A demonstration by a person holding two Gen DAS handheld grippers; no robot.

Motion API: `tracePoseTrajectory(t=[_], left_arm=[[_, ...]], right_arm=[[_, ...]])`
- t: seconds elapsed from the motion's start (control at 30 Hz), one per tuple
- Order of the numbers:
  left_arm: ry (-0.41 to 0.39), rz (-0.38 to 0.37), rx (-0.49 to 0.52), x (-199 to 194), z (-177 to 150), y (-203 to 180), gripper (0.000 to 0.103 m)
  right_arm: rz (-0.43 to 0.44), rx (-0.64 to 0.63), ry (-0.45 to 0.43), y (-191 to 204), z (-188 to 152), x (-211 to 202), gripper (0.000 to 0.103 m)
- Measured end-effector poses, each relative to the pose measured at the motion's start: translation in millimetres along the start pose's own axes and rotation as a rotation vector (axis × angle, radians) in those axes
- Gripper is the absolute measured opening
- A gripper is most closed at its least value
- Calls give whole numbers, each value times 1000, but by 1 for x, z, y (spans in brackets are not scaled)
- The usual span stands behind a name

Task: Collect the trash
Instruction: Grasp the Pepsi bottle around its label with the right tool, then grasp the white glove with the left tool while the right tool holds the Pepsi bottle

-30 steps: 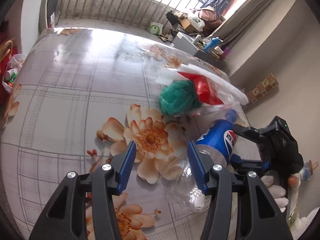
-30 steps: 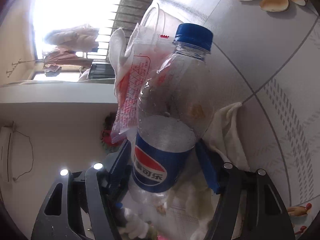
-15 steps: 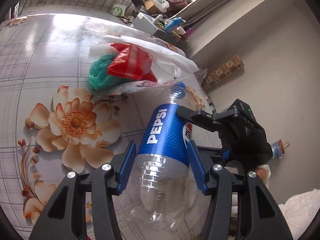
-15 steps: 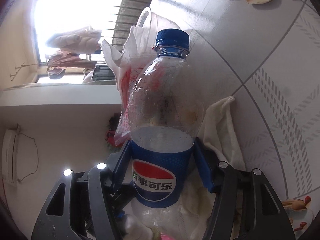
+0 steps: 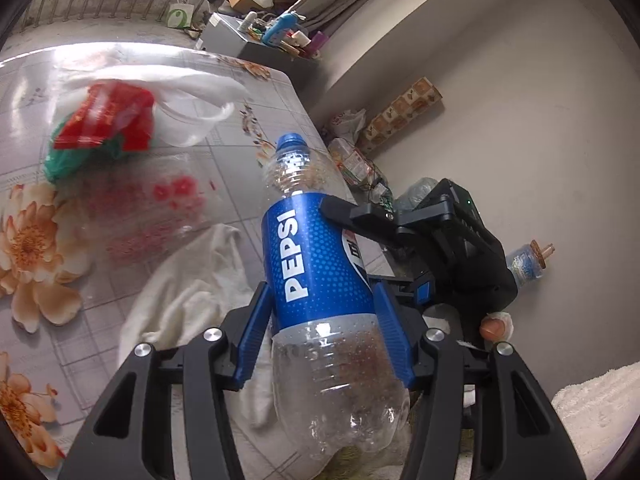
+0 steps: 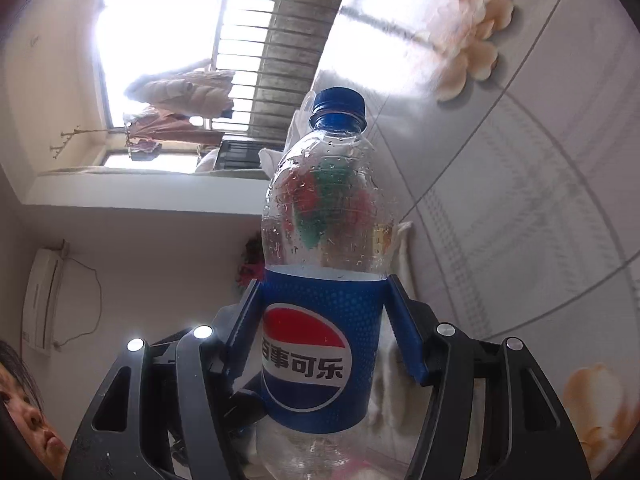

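**Right claw** (image 6: 324, 284): pinching bottle (image 6: 320, 360) across label; jaws just been closing, bottle between them, pads pressed on both sides.

**Left claw** (image 5: 320, 292): half spread, straddling same bottle at lower edge of label. Pads against its sides; cannot tell whether pressing.

**Bottle**: held off table (image 5: 256, 96), near its edge, tilted, cap (image 6: 339, 104) pointing away from both claws.

**Step in hand, judged**: passing bottle from one claw to other, or carrying with both. To do well:
- Keep one firm pinch at all times; release second only once first is sure.
- Grip on label band, not on thin clear wall, likely to buckle and slip.
- Keep clear of cloth (image 5: 188, 280) lying just below.

**Containers**:
- Bottle: capped, clear, droplets on inner wall; no liquid seen.
- Clear cup (image 5: 192, 124): on its side on table; nothing seen inside.
- Clear printed bag (image 5: 160, 200): flat on table, apparently empty.

**Other trash on table**: red wrapper (image 5: 108, 116) over green wad (image 5: 64, 160), beside cup; well apart from bottle.
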State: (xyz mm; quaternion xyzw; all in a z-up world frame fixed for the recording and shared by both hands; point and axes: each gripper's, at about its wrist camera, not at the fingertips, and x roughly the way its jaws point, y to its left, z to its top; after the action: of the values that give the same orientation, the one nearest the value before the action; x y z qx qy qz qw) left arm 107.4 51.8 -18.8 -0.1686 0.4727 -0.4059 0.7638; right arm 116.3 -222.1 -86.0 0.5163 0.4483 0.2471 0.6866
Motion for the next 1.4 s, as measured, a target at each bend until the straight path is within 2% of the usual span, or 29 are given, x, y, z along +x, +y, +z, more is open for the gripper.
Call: tracePoseTrajectory(t=[0.13, 0.2, 0.3, 0.37, 0.5, 0.57, 0.67, 0.77, 0.87, 1.07, 1.33, 1.4], left_arm=[[55, -50, -23, 25, -7, -6, 51], [56, -34, -8, 28, -9, -9, 51], [15, 49, 41, 14, -13, -11, 51], [-27, 135, 71, -1, -14, -5, 51], [-62, 318, 107, -22, -20, 16, 51], [-59, 374, 107, -23, -22, 26, 51], [-55, 393, 98, -21, -26, 34, 51], [-56, 376, 125, -13, -25, 27, 51], [-48, 389, 171, -2, -26, 22, 51], [-10, 498, 257, 26, -29, 24, 50], [-3, 529, 244, 32, -30, 36, 34], [-8, 547, 249, 31, -31, 37, 24]], right_arm=[[-132, -83, 9, 5, 4, -9, 58], [-217, -139, 3, 9, 7, -12, 59], [-380, -228, -10, 17, 8, -4, 61], [-455, -282, -17, 18, 4, -2, 63], [-537, -386, -18, 26, -6, 19, 68], [-562, -419, -7, 33, -9, 30, 68], [-578, -446, 16, 35, -13, 43, 60], [-614, -489, 25, 39, -18, 43, 59], [-624, -490, 25, 41, -19, 40, 59], [-642, -482, 34, 40, -23, 39, 61], [-622, -448, 74, 34, -20, 37, 62], [-624, -453, 80, 34, -21, 38, 62]])
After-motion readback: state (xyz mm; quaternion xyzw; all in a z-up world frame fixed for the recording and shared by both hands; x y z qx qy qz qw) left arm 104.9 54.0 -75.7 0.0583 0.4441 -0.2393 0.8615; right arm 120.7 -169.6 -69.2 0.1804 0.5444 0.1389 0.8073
